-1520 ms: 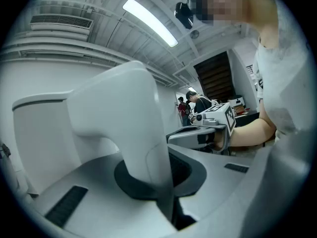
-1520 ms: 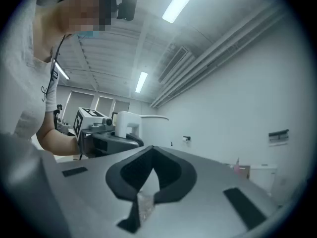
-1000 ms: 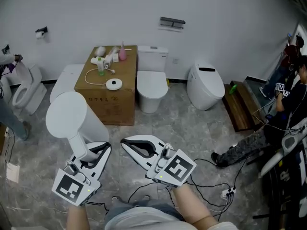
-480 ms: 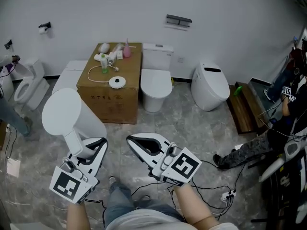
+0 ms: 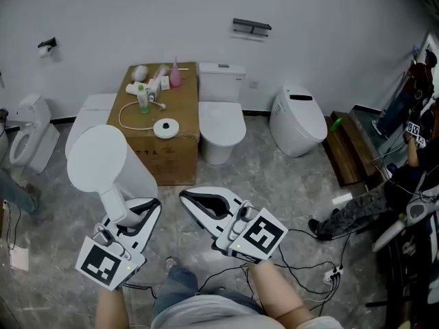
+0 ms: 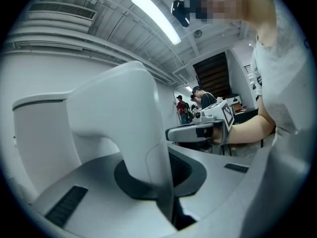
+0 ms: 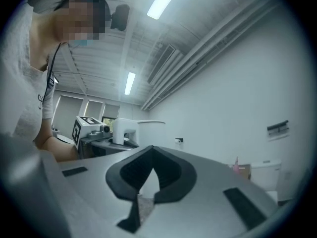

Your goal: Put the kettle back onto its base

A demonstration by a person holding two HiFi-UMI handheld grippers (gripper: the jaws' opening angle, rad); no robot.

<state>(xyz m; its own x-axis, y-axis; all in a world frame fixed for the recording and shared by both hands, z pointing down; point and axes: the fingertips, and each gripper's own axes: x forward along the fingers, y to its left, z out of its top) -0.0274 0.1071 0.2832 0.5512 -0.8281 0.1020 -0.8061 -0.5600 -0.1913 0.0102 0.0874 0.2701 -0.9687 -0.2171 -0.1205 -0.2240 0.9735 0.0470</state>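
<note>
White plastic filled the left of the scene: the kettle hung in the air, its handle pinched between the jaws of the left gripper, which were pressed in tight on it. The kettle's round body stood just beyond that gripper's tips and a little to their left, close to upright and clear of the floor. Farther ahead of the left gripper, and slightly to its right, the cardboard box carried the round white base. The base was bare on top, and its cord looped off toward some bottles at the box's far end. Kettle and base were well apart, with open floor between them. To the right of the left gripper, about level with it, the right gripper pointed much the same way, its jaws pressed together on nothing. By my reading the pick-up was done and the carry was under way: the kettle was lifted and looked firmly held, but the box was not yet reached. What remained was to bring the kettle over the base, line its underside up with the disc, lower it until seated, and let go of the handle.
</note>
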